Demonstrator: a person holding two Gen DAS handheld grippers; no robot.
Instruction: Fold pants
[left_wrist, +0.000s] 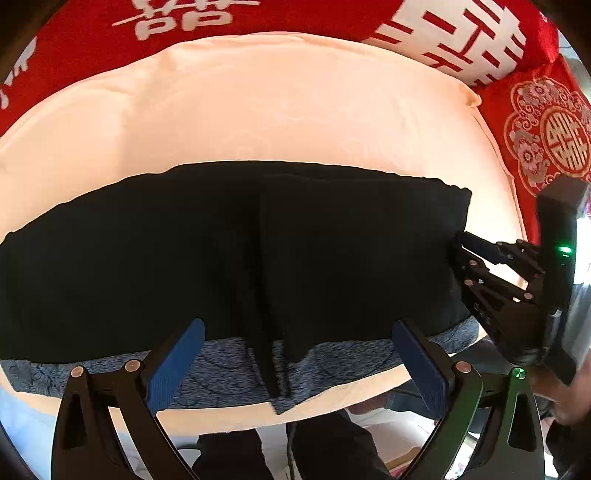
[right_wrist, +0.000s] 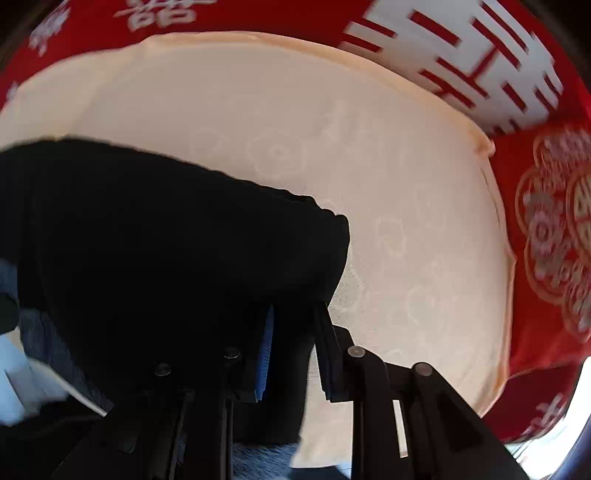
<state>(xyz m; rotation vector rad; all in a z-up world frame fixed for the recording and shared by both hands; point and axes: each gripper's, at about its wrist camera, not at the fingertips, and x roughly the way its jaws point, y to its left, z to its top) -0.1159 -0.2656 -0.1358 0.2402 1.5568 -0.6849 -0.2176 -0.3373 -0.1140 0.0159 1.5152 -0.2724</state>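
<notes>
Black pants (left_wrist: 229, 251) lie spread across a peach cloth (left_wrist: 277, 110), with a blue-grey mottled lining (left_wrist: 221, 365) showing along the near edge. My left gripper (left_wrist: 295, 365) is open and empty, its blue pads either side of the pants' near edge at the centre seam. My right gripper (left_wrist: 458, 247) is shut on the pants' right edge. In the right wrist view the right gripper (right_wrist: 295, 350) pinches black fabric (right_wrist: 166, 251) between its fingers; that view is blurred.
The peach cloth (right_wrist: 369, 184) covers a raised surface, with red bedding printed with white characters (left_wrist: 461, 37) behind and to the right. The near edge of the surface (left_wrist: 332, 406) drops to the floor below.
</notes>
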